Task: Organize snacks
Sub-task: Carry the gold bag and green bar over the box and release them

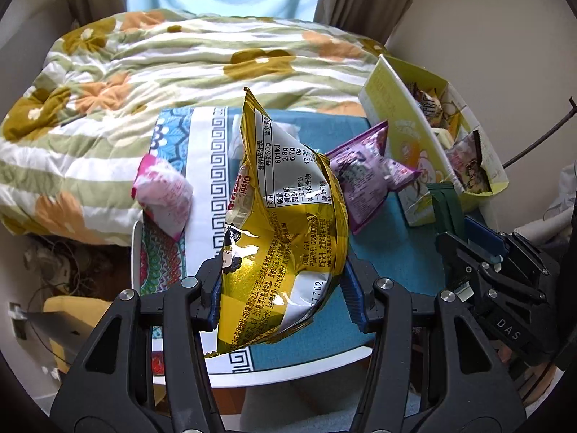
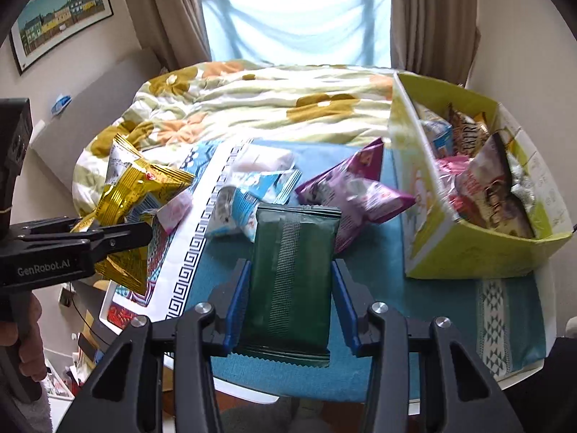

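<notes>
Left gripper [image 1: 285,296] clamping gold chip bag [image 1: 288,223], right gripper [image 2: 290,303] pinching dark green packet [image 2: 294,274], both probably heading for the yellow-green snack box [image 2: 468,249].

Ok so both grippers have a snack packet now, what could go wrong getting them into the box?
1. The gold bag is pinched only at its lower end by the left gripper, so it could slip or swing.
2. The yellow-green box already looks crowded, so the dark green packet in the right gripper may not settle inside.
3. Both grippers heading for one box could collide.
</notes>
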